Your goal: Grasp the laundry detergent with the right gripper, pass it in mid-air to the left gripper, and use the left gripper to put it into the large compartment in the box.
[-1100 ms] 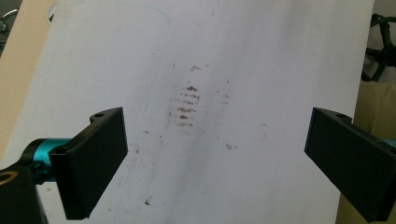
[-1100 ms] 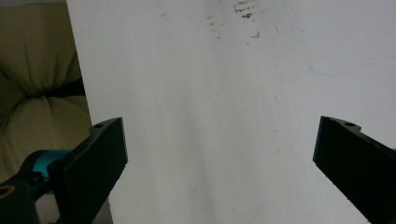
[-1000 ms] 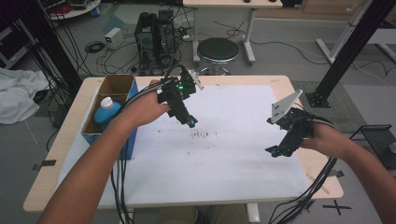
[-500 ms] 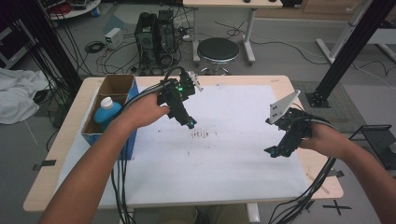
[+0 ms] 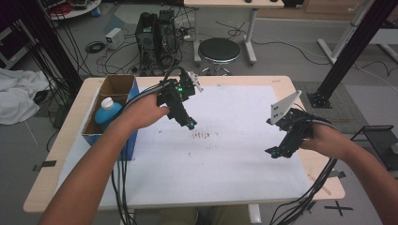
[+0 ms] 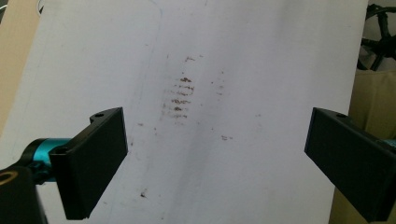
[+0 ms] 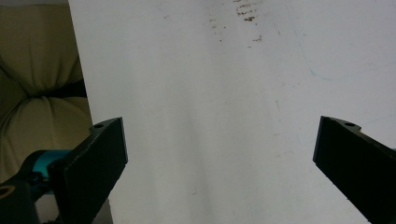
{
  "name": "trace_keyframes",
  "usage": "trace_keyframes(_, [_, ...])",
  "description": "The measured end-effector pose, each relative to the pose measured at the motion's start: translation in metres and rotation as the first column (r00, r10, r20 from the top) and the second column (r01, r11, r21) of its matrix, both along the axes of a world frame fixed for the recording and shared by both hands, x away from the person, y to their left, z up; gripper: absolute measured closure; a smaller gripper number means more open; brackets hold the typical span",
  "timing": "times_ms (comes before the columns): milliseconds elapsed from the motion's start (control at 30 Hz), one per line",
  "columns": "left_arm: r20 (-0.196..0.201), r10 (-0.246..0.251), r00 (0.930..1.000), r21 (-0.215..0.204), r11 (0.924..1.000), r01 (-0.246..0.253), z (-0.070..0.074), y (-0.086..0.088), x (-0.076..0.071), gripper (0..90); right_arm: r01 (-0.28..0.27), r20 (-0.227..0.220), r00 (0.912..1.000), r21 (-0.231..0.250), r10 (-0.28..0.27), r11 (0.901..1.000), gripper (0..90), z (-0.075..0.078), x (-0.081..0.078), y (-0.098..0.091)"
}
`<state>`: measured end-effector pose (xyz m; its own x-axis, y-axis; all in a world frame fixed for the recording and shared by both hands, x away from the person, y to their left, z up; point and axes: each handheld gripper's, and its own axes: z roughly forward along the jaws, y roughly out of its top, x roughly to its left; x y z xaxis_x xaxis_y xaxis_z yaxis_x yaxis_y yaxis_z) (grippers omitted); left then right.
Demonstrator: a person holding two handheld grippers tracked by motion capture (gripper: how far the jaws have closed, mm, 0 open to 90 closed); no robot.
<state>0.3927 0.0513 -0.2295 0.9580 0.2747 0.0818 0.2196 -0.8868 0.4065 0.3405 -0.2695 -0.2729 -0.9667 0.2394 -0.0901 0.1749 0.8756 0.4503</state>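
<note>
Both the left gripper [image 5: 189, 123] and right gripper [image 5: 274, 153] hover wide open and empty over the stained white sheet [image 5: 225, 154], so a careless dip could smear the brown marks [image 6: 180, 98] or snag the cables.

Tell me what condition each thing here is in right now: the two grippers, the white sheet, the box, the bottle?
Left gripper: open, holding nothing, above the sheet.
Right gripper: open, holding nothing, near the sheet's right edge.
White sheet: lying flat on the table, soiled with brown stains near its middle.
Cardboard box: open at the top, on the table's left side.
Blue bottle: upright inside the box, white cap on.
</note>
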Motion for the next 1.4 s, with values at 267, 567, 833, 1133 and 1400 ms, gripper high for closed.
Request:
trace_keyframes(267, [-0.002,-0.014,0.9999,0.01,0.9998,0.014,0.0,0.0,0.001,5.9,0.008,0.002,1.0,0.0,-0.008,1.0,2.0,0.001,-0.002,0.0])
trace_keyframes(567, [-0.014,-0.036,0.9992,0.015,0.9992,0.036,-0.003,-0.01,0.005,5.9,-0.008,0.0,1.0,0.005,0.008,1.0,2.0,0.0,0.0,-0.001])
trace_keyframes(833, [-0.013,-0.043,0.999,0.016,0.9989,0.044,-0.001,-0.009,0.005,5.9,-0.001,0.001,1.0,0.01,0.001,0.9999,2.0,-0.001,0.001,-0.001])
trace_keyframes(1133, [-0.011,-0.038,0.9992,0.017,0.9991,0.038,-0.001,-0.008,0.005,5.9,-0.004,-0.002,1.0,0.001,0.004,1.0,2.0,-0.001,0.0,0.001])
trace_keyframes(1400, [-0.013,-0.042,0.9991,0.022,0.9989,0.042,-0.002,-0.01,0.005,5.9,0.001,-0.003,1.0,0.001,0.0,1.0,2.0,-0.001,0.0,-0.001])
